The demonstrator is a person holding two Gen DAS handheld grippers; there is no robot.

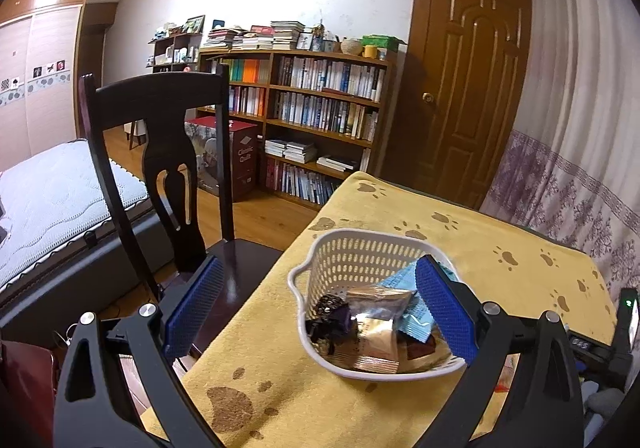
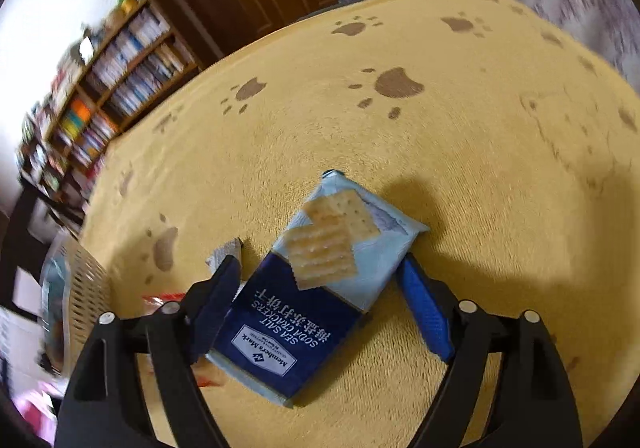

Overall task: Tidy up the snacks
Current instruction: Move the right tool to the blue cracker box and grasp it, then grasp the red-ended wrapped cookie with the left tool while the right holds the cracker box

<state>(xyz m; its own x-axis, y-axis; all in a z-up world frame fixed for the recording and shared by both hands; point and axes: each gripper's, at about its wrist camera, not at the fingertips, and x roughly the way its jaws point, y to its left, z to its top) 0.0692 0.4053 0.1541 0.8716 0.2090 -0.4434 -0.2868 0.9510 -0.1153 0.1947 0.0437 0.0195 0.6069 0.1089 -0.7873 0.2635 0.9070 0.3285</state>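
Note:
A white perforated basket (image 1: 360,252) stands on the yellow paw-print cloth (image 1: 500,240) and holds several snacks: a dark purple wrapper (image 1: 332,314), brown-gold packets (image 1: 378,342) and a light blue packet (image 1: 414,322). My left gripper (image 1: 318,262) hovers over the basket, open wide and empty, its right pad near the basket's right rim. In the right wrist view a blue pack of sea salt soda crackers (image 2: 320,288) lies flat on the cloth. My right gripper (image 2: 318,266) is open and straddles it, left finger close to the pack's edge. The basket (image 2: 86,288) shows blurred at far left.
A small grey wrapper (image 2: 226,250) and a red-orange wrapper (image 2: 160,298) lie beside my right gripper's left finger. A dark wooden chair (image 1: 160,167) stands against the table's left side. A black device with a green light (image 1: 628,306) sits at the right edge. Bookshelf, door, curtain and bed lie beyond.

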